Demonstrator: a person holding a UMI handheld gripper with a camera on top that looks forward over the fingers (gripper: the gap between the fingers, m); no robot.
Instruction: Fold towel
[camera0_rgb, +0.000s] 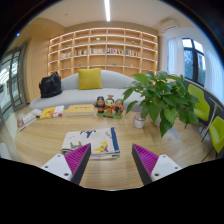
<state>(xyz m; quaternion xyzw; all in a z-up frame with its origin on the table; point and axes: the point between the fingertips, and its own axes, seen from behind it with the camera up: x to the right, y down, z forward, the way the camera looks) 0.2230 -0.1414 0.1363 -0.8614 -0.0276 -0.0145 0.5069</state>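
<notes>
Gripper (110, 162) fingers spread wide, holding nothing, above round light wooden table (40, 140). No towel visible anywhere. Colourful printed magazine (93, 141) just ahead of fingers, leafy green potted plant (160, 97) beyond. Risk: grabbing the magazine instead, or brushing plant leaves while searching.

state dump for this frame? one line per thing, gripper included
gripper: open, nothing between the fingers, held above the table
table: wooden, bears the things below
magazines: lying flat in a loose stack, just ahead of the fingers
potted plant: upright on the table
small figures: standing, beyond the magazines
yellow cushion: propped against the sofa back
towel: not in view
</notes>
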